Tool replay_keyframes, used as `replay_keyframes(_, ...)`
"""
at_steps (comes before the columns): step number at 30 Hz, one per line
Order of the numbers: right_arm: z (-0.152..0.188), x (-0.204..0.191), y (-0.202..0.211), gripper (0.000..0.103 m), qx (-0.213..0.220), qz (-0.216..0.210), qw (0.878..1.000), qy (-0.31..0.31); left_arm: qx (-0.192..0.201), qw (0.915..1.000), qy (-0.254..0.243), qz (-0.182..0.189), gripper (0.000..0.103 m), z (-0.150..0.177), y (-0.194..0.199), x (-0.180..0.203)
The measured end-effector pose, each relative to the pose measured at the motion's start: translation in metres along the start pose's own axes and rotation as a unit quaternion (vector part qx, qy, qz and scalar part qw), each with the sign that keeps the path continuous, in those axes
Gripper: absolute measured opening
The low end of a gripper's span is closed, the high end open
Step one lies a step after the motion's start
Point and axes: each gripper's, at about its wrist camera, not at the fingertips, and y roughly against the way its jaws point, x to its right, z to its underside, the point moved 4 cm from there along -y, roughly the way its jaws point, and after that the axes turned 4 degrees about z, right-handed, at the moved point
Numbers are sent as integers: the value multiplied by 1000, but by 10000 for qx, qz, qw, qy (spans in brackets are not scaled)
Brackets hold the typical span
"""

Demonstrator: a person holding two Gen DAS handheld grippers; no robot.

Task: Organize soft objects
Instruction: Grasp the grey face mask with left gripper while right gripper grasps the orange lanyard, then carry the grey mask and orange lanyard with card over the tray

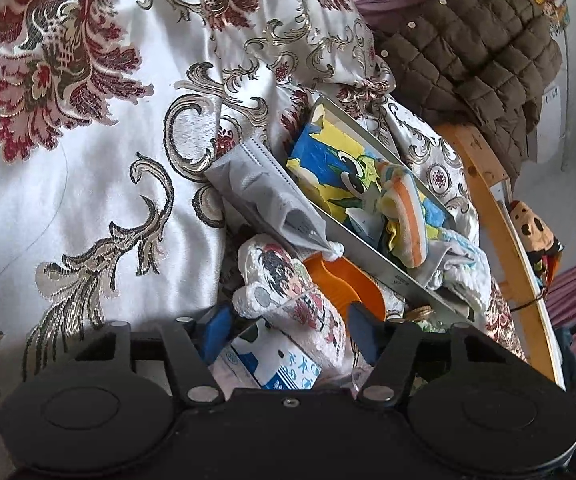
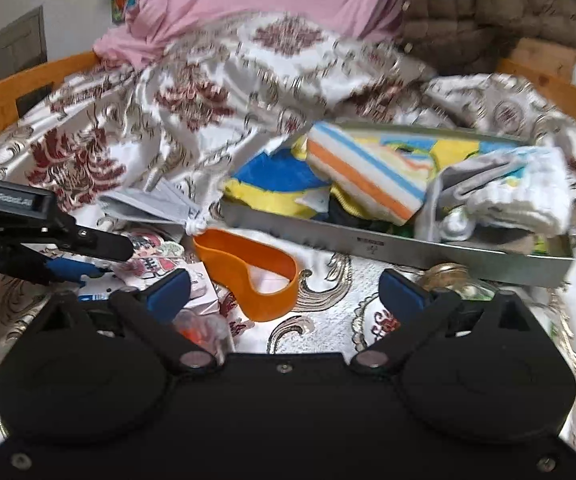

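Bedspread [image 2: 328, 320]: shiny brocade, all rumpled, carrying the whole mess. Looks slick, so probably easy to slide stuff around on.

Left gripper [image 1: 290, 330]: roughly halfway closed, straddling the printed plush pad. Pads seem just shy of a real squeeze, hard to call for sure. No lift yet.

Printed plush pad [image 1: 288, 296]: near-left part of the bedspread, lying partly on a blue-and-white carton [image 1: 272, 364]. Probably super light, squishy, fuzzy enough not to slip. Best pinched across the narrow middle and fairly deep, not just by the fluffy edge.

Mask packet [image 1: 264, 196]: grey, propped against the tray's left wall. Crinkly film, likely slippery, better taken by a sealed end.

Orange band [image 2: 248, 276]: floppy loop lying flat on the bedspread, just in front of the tray. Rubbery by the look of it, so good grip. Worth grabbing one strand rather than the whole loop.

Right gripper [image 2: 286, 292]: spread wide, holding nothing, hovering over the near middle of the bedspread with the band just ahead.

Tray [image 2: 368, 240]: metal, middle-right of the bedspread, already stuffed with a striped cloth [image 2: 368, 172] and a white towel [image 2: 520, 196]. Both limp, light, fine to pinch at a fold.

Brown jacket [image 1: 480, 60]: far right corner, draped over the wooden bed frame [image 1: 484, 184]. Puffy, bulky, probably a two-hand job.
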Motion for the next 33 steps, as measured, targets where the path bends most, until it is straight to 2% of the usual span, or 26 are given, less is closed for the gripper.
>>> replay_keyframes(6,-24,-10,-43,85,-513,-339,9966,556,42,9996,278,59,49,-6,-3,-10)
replay_keyframes(12,-37,-36,-81,67,-1053,-430,9870,1136,-2,9993,364,114,34,-9,-6,-12)
replay_keyframes(14,-40,-40,-90,60,-1110,-463,9865,1116,-8,9993,361,118,30,-9,-7,-11)
replay_keyframes(16,-45,-42,-97,52,-1224,-516,9857,1038,-24,9991,384,164,28,-9,-7,-12)
replay_keyframes(20,-44,-45,-112,44,-1454,-482,9803,1251,-7,9991,360,223,26,-10,-5,-10)
replay_keyframes(21,-42,-47,-114,42,-1470,-448,9795,1306,0,9991,348,234,25,-11,-5,-9)
replay_keyframes(23,-39,-49,-115,27,-1417,-342,9800,1353,0,9992,312,237,24,-11,-5,-8)
replay_keyframes(26,-36,-47,-111,13,-1378,-279,9813,1314,13,9995,229,209,23,-10,-4,-3)
replay_keyframes(29,-32,-46,-101,6,-1319,-213,9815,1373,32,9996,178,226,19,-10,-1,4)
replay_keyframes(33,-30,-45,-84,3,-1191,-63,9820,1467,40,9997,58,246,14,-9,5,17)
